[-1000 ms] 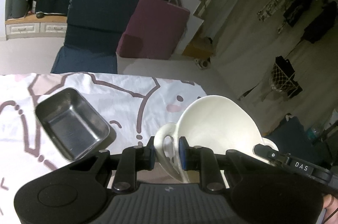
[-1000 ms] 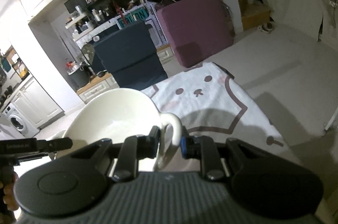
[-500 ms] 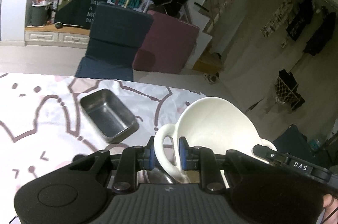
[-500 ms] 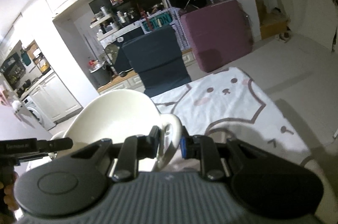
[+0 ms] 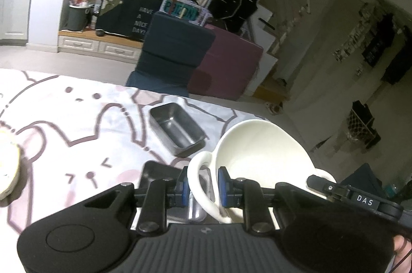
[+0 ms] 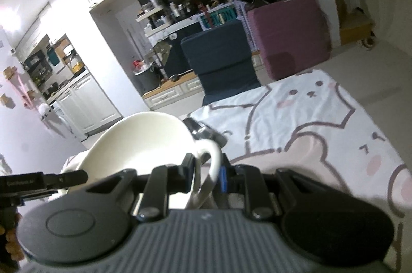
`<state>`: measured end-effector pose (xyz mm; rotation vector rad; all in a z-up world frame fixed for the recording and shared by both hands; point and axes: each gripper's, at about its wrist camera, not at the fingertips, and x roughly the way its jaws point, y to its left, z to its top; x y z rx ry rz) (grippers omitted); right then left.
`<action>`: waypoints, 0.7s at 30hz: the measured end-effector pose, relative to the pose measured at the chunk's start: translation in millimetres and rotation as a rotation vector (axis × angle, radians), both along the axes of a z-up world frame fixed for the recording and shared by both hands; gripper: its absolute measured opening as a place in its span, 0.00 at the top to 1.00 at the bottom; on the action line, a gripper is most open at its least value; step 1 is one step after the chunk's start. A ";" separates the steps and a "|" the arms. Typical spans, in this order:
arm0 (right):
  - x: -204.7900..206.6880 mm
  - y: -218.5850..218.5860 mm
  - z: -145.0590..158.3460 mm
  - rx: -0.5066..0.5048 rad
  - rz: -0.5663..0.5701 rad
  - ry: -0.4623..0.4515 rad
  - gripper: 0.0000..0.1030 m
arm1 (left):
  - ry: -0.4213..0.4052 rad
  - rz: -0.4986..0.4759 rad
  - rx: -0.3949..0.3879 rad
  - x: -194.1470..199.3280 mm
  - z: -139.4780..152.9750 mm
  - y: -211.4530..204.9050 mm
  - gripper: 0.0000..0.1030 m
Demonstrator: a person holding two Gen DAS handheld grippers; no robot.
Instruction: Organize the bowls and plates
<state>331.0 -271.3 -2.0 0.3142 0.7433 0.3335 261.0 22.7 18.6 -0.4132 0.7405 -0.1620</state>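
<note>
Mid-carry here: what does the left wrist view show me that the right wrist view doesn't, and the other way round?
Only the left wrist view shows the rectangular stainless steel tray lying open on the cloth, a second metal tray low behind the jaws, and a blurred pale round object at the left edge.

Only the right wrist view shows a dark object just past the bowl's rim; I cannot identify it.

Both show the white two-handled ceramic bowl, one gripper on each handle, left gripper and right gripper, above the white cartoon-print tablecloth.
</note>
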 end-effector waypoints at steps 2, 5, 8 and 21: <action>-5.8 9.6 -0.2 0.003 0.015 0.001 0.77 | 0.000 0.014 -0.003 -10.6 -1.1 11.1 0.78; -12.4 23.4 -0.6 0.001 0.042 -0.002 0.77 | 0.002 0.036 -0.005 -23.9 -2.8 27.0 0.78; -18.8 38.8 -1.9 -0.003 0.075 0.006 0.77 | 0.007 0.060 -0.011 -37.4 -6.4 44.4 0.78; -32.7 98.6 -13.1 -0.068 0.189 0.034 0.77 | 0.056 0.142 -0.055 -78.5 -45.2 107.4 0.77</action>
